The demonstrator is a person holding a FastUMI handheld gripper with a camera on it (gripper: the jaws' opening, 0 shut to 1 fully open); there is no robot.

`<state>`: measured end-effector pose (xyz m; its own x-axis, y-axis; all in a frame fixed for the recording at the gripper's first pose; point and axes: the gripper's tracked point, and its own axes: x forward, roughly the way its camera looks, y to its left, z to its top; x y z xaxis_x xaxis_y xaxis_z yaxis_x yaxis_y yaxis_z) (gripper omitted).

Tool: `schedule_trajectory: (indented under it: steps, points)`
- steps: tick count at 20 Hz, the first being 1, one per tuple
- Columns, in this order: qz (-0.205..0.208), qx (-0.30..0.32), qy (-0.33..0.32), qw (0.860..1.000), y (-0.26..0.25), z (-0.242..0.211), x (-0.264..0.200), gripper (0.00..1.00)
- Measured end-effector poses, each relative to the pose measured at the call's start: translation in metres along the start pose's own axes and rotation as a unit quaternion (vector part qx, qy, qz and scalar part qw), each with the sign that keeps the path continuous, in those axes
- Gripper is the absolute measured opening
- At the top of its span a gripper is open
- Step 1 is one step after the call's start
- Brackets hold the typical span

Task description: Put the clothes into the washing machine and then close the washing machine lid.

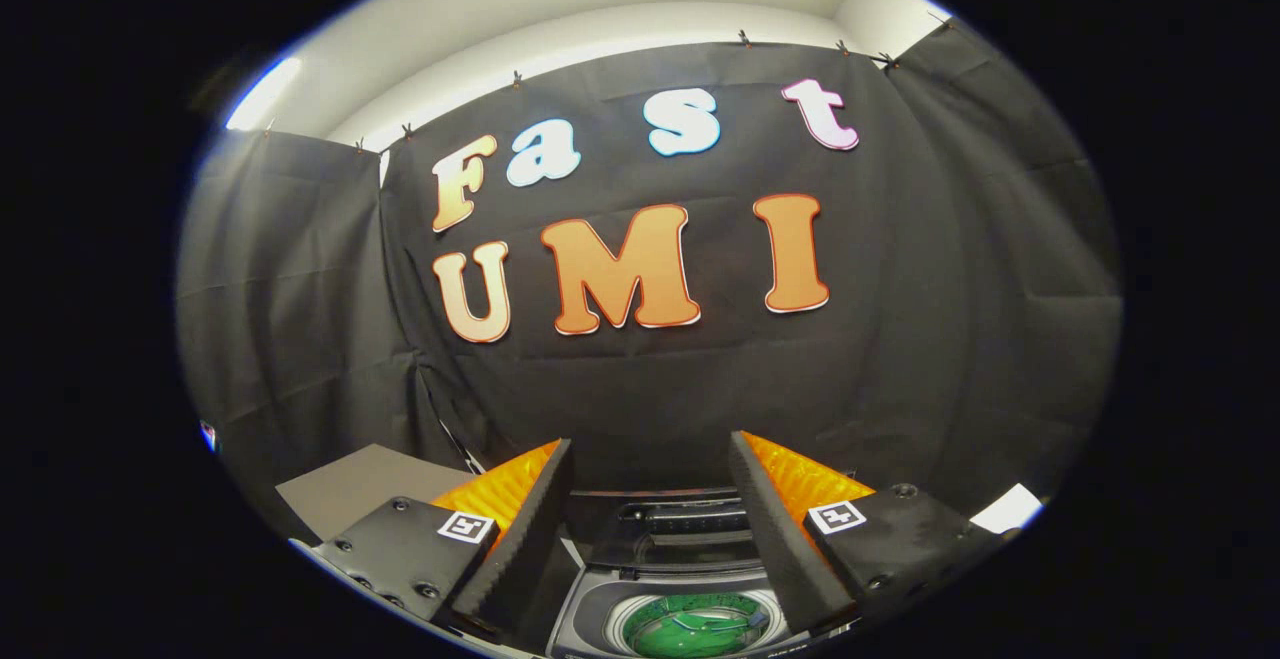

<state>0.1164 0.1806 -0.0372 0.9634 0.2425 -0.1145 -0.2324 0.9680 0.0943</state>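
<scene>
Held up in my hand, the gripper [650,499] stands wide open with nothing between its fingers. Below and between them sits the washing machine [690,599], lid up, something green [695,629] inside its drum.

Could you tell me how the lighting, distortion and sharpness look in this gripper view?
Gripper view: strong fisheye bending curves the booth wall and ceiling line; bright glare from a ceiling light; the washing machine sits dim between the open gripper fingers, its green drum interior lit; the fingers look sharp, without motion blur.
</scene>
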Motion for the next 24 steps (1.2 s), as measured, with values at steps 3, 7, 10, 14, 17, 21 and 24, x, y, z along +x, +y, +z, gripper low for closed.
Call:
schedule_trajectory:
  steps: [3, 7, 10, 14, 17, 21, 24]
  points:
    - [0.005, -0.003, -0.01, 1.0, 0.003, 0.013, -0.007, 0.98]
    - [0.003, -0.022, -0.021, 1.0, 0.001, 0.026, -0.014, 0.98]
    - [0.009, -0.024, -0.027, 0.999, 0.006, 0.031, -0.019, 0.98]
    - [0.01, -0.018, -0.041, 0.999, 0.003, 0.035, -0.028, 0.98]
    - [0.0, -0.019, -0.052, 0.998, -0.007, 0.039, -0.032, 0.98]
    - [-0.009, -0.02, -0.053, 0.998, -0.012, 0.039, -0.036, 0.98]
    - [-0.013, -0.017, -0.053, 0.998, -0.016, 0.039, -0.041, 0.98]
